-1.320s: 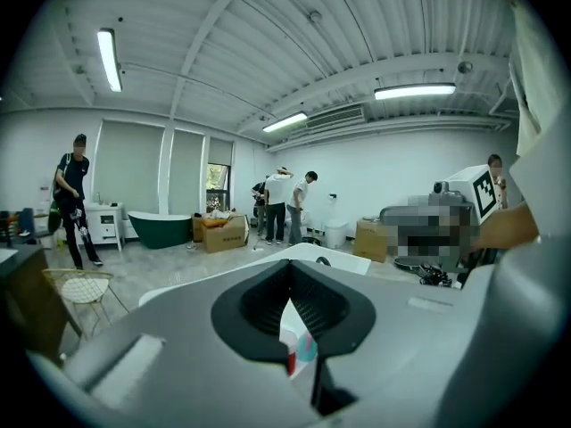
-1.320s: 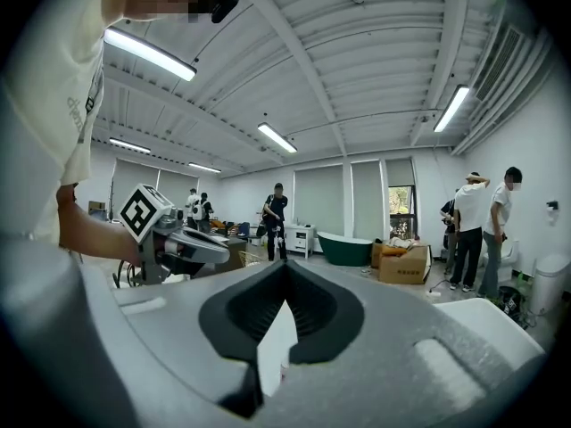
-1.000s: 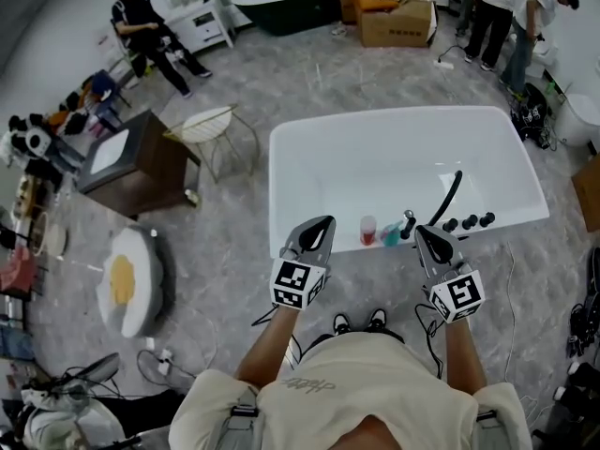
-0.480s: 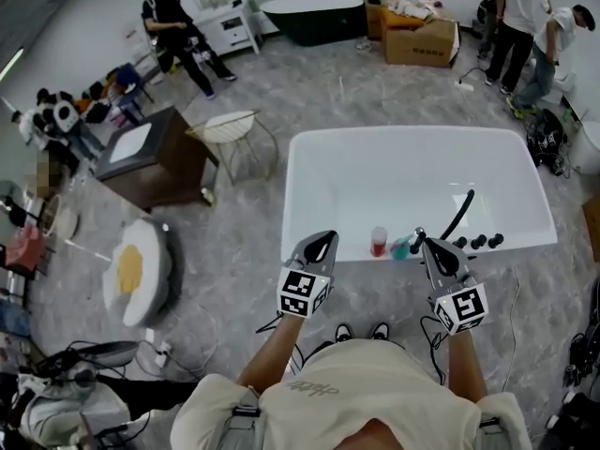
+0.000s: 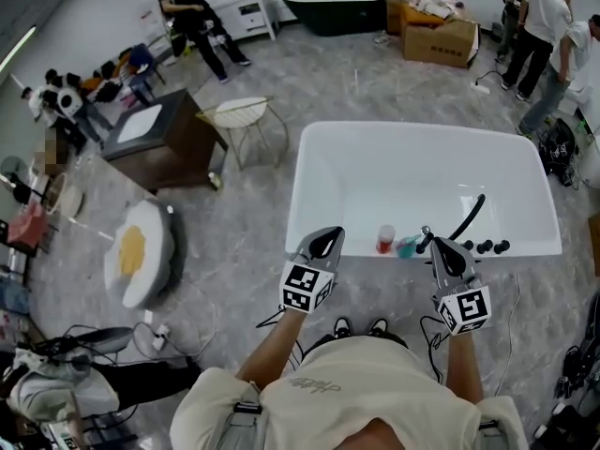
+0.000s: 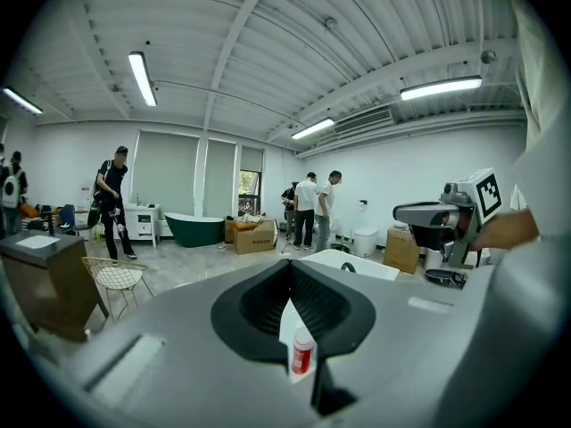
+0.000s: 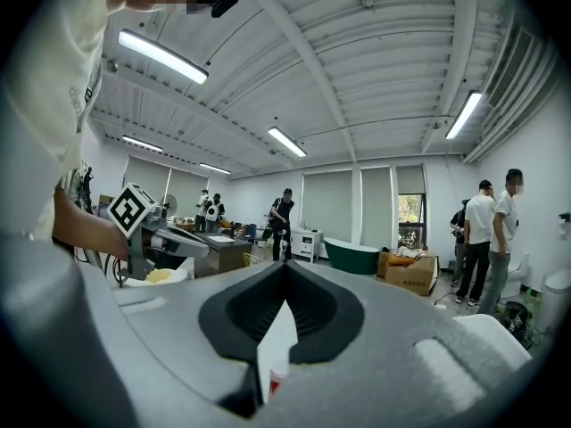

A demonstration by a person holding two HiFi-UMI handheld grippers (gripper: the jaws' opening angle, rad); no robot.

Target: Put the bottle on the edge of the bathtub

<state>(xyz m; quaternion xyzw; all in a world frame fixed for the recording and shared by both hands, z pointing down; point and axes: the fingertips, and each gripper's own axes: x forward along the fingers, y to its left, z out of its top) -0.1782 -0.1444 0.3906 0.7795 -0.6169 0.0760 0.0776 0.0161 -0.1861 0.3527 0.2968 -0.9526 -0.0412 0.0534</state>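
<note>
The left gripper (image 5: 325, 243) is closed with nothing between its jaws, and the right gripper (image 5: 443, 251) looks the same: pads together, empty. Both hover near the front rim of the white bathtub (image 5: 412, 176). The bottle (image 5: 385, 239) stands upright on that rim between the two grippers, apart from both, with a teal thing (image 5: 407, 247) just beside it on its right. As things lie, it appears to be on the edge already.

The bottle is small, with a red body and a white cap. It is probably light, stiff plastic, smooth and round, so it would tip or slide easily on the glossy rim. The safest hold is likely across the red body below the cap, with the jaws level.

The head view alone shows the layout: the rim, the black hose (image 5: 469, 216) and the knobs (image 5: 485, 247). The left gripper view shows the bottle whole through the slit under its pads. The right gripper view catches only the bottle's cap and a bit of red, low in its slit.
</note>
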